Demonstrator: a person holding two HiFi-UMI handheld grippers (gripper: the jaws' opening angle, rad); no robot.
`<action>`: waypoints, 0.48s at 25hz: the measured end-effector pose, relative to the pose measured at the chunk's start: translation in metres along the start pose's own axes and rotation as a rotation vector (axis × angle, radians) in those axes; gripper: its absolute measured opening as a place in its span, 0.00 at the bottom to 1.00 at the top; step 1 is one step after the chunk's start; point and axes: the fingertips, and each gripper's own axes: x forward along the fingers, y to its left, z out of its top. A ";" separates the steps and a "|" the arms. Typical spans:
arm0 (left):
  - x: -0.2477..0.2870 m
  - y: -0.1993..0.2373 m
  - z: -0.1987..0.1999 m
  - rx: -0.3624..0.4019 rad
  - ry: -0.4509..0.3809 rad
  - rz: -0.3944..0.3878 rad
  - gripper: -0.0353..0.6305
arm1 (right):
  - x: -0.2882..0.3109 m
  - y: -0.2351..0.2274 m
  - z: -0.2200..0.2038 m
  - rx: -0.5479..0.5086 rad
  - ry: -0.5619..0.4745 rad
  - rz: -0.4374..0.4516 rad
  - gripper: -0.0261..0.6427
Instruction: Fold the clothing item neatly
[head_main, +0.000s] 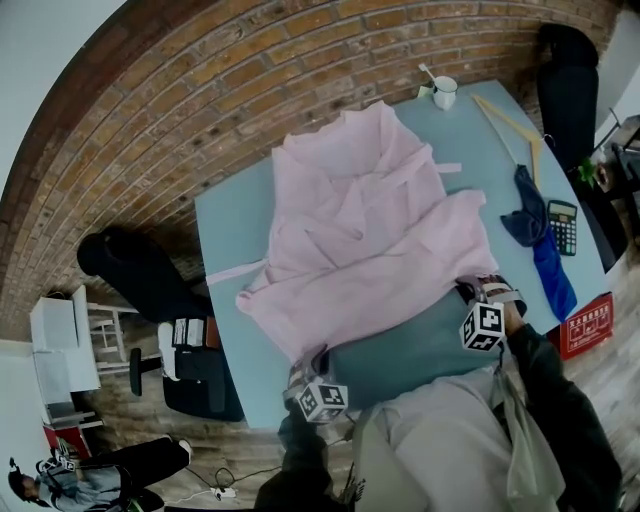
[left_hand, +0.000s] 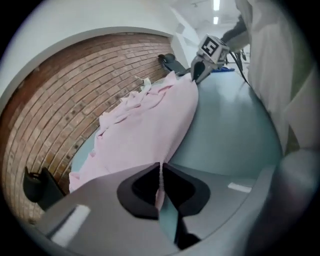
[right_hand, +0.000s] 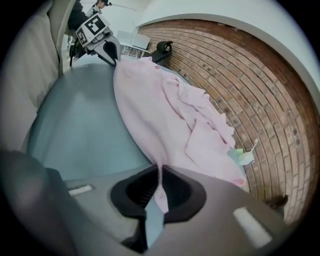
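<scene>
A pale pink garment (head_main: 360, 230) lies spread and rumpled on the blue-grey table (head_main: 232, 222), its loose ties trailing off to both sides. My left gripper (head_main: 312, 364) is at the garment's near left corner, shut on the hem. In the left gripper view the pink cloth (left_hand: 145, 125) runs pinched between the jaws of the left gripper (left_hand: 160, 172). My right gripper (head_main: 470, 291) is shut on the near right corner. The right gripper view has the hem (right_hand: 170, 115) clamped in the right gripper (right_hand: 160, 172). The edge between the two grippers hangs stretched just above the table.
At the table's far right stand a white cup (head_main: 444, 92) and a wooden hanger (head_main: 508, 123). A blue cloth (head_main: 538, 240) and a calculator (head_main: 563, 226) lie along the right edge. A red box (head_main: 586, 325) sits lower right. A black chair (head_main: 140, 272) stands left.
</scene>
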 end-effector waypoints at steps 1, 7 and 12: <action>-0.006 -0.001 0.001 -0.032 -0.006 -0.012 0.08 | -0.007 0.001 0.001 0.015 -0.007 0.016 0.08; -0.050 -0.024 0.001 -0.052 -0.035 -0.106 0.08 | -0.057 0.025 0.000 0.004 -0.024 0.119 0.08; -0.091 -0.055 -0.001 -0.023 -0.022 -0.316 0.07 | -0.101 0.062 -0.012 0.028 -0.032 0.287 0.08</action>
